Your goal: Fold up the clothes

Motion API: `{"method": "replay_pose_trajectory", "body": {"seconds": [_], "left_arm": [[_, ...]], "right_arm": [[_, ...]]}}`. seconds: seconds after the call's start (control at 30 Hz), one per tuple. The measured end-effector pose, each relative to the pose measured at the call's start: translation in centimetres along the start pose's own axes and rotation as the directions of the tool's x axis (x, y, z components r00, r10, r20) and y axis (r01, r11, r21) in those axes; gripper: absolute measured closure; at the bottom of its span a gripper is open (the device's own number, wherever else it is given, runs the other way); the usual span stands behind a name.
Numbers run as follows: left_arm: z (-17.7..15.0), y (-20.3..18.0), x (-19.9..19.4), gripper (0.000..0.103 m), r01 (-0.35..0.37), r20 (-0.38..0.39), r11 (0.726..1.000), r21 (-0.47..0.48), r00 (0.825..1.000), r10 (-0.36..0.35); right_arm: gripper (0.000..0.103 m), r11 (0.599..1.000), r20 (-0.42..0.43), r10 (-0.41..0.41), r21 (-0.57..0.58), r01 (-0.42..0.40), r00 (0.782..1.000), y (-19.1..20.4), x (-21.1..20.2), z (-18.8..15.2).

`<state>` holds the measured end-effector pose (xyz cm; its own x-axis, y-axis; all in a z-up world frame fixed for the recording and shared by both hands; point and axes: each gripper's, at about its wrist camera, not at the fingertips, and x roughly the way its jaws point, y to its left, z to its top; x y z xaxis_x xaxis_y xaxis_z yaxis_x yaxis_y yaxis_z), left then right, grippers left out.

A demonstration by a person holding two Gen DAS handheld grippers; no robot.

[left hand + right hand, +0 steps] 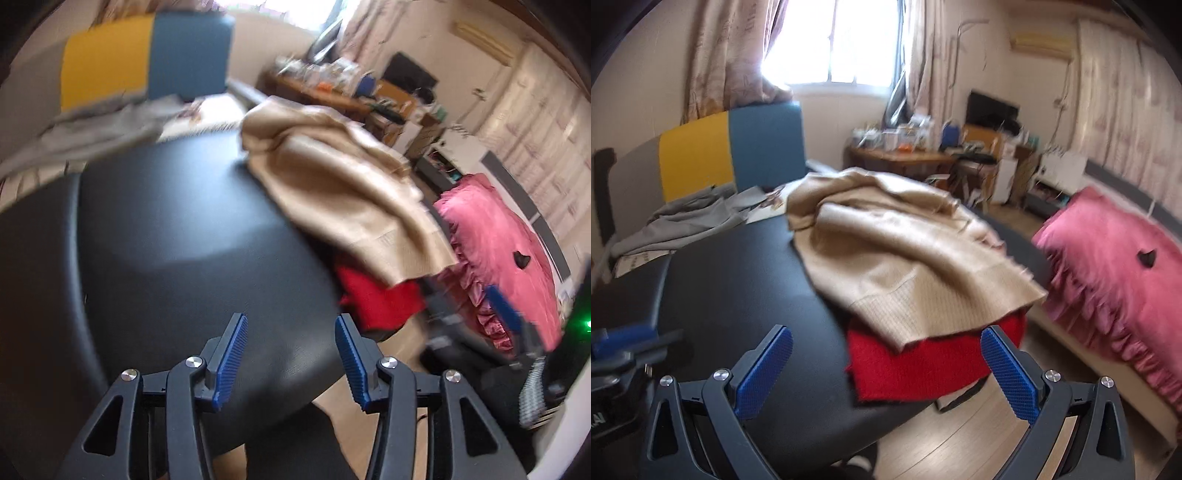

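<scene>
A crumpled beige knit garment [905, 258] lies on the right half of a black padded table [738, 288], with a red garment [923, 365] under it at the near right edge. In the left wrist view the beige garment [343, 192] and the red one [380, 299] sit ahead and to the right. My left gripper [291, 362] is open over bare table with nothing between its fingers. My right gripper [886, 373] stands wide open just short of the red garment, not touching it. The other gripper's blue pad [504, 306] shows at the right.
A grey garment [687, 221] lies at the table's far left by a yellow and blue cushion [731, 155]. A bed with a pink cover [1115, 266] stands right of the table. A cluttered desk [923, 155] is behind. Wooden floor [960, 435] runs between table and bed.
</scene>
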<state>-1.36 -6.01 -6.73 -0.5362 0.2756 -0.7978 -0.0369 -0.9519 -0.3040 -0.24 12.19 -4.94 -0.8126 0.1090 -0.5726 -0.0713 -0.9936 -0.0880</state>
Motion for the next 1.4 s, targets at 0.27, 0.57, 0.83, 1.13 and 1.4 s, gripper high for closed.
{"method": "replay_pose_trajectory", "body": {"seconds": [0.27, 0.57, 0.83, 1.13, 1.4], "left_arm": [[-2.4, 6.8, 0.0, 0.053, -0.03, -0.035, 0.998, -0.049, 0.999, 0.028], [-7.7, 16.7, -2.0, 0.052, -0.183, -0.077, 0.977, -0.112, 0.982, 0.175], [-9.8, 20.2, -1.4, 0.053, -0.457, -0.146, 0.884, -0.096, 0.885, 0.442], [-6.7, 21.8, 1.3, 0.053, -0.366, -0.198, 0.916, -0.166, 0.922, 0.332], [-4.2, 21.0, 3.0, 0.053, -0.297, -0.2, 0.937, -0.184, 0.945, 0.26]], "right_arm": [[0.0, 0.989, -0.085, 0.138, 0.056, -0.134, 0.987, -0.5, 1.8, -0.7], [0.0, 0.903, -0.174, 0.415, 0.197, -0.381, 0.893, -4.2, 5.7, 0.5], [0.037, 0.938, -0.154, 0.336, 0.148, -0.314, 0.929, -6.9, 11.1, 7.3], [0.048, 0.927, -0.234, 0.366, 0.174, -0.331, 0.901, -7.0, 19.6, 11.2], [0.047, 0.954, -0.358, 0.161, -0.181, -0.238, 0.92, -2.3, 24.1, 10.0]]}}
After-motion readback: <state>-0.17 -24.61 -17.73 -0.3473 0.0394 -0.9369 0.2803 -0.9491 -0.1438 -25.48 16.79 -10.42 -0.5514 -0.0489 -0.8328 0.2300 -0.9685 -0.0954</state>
